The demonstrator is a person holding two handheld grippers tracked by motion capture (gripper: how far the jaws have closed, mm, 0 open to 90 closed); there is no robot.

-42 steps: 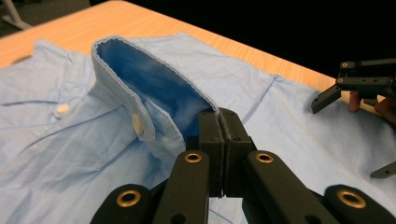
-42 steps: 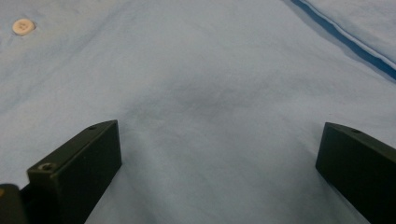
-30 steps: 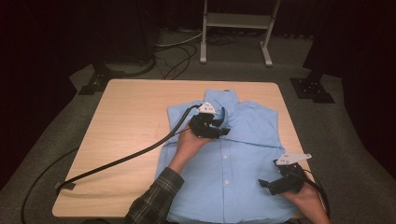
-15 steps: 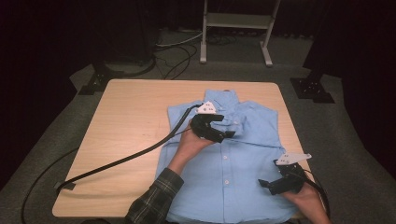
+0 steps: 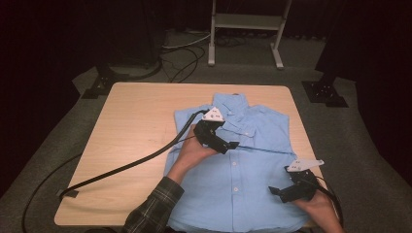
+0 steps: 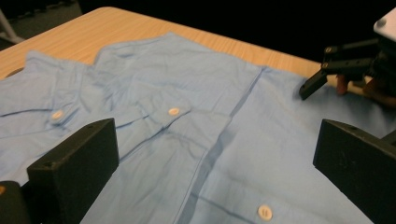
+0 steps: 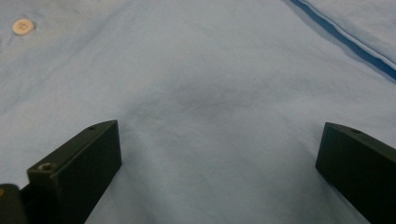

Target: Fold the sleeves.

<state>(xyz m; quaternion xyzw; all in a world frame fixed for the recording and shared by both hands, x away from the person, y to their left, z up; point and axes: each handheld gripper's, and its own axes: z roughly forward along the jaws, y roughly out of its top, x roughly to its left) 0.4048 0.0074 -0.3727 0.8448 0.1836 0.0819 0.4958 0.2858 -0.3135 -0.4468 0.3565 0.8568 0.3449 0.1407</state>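
A light-blue button-up shirt (image 5: 243, 170) lies face up on the wooden table (image 5: 136, 126), with its sleeves folded across the chest and the cuff buttons (image 6: 173, 111) showing. My left gripper (image 5: 232, 144) hovers over the middle of the shirt, just below the collar. It is open, its jaws have just been opening, and only flat cloth lies between them (image 6: 215, 158). My right gripper (image 5: 275, 190) rests low over the shirt's lower right part, open with bare fabric between the jaws (image 7: 219, 158). It also shows far off in the left gripper view (image 6: 322, 70).
A black cable (image 5: 121, 167) trails from the left gripper across the table's left half and over its front-left corner. Bare wood lies left of the shirt. Beyond the far edge stand a metal frame (image 5: 245, 29) and dark stand feet on grey floor.
The left gripper's jaws have spread apart and the hand has shifted slightly toward the near edge. The right gripper has not moved.
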